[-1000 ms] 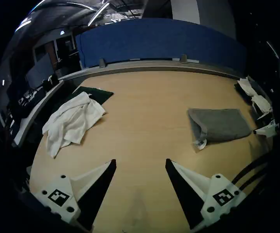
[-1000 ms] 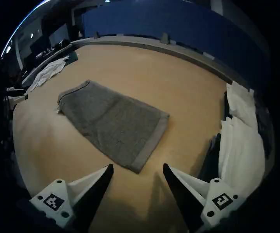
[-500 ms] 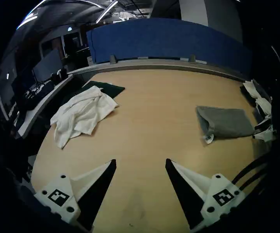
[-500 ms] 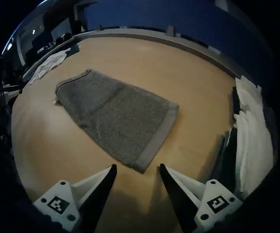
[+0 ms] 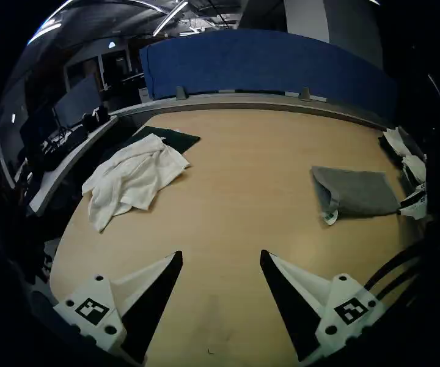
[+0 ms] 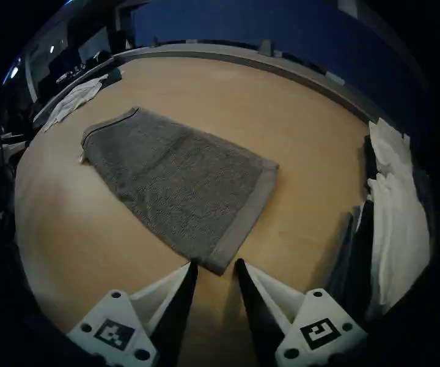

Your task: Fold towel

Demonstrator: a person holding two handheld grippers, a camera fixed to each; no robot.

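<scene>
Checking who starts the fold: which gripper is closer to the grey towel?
Right. The right gripper is at the near corner of the grey towel; the left gripper is far off across the table.

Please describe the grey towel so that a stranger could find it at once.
On the wooden table before the blue partition, look just ahead of the right tool. The grey towel lies flat there, the only grey cloth: the crumpled heap and the stack are white.

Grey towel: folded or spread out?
Folded, lying flat on the table. The grey towel shows doubled layers gaping at its tagged end in the left gripper view; how many folds, cannot tell.
</scene>
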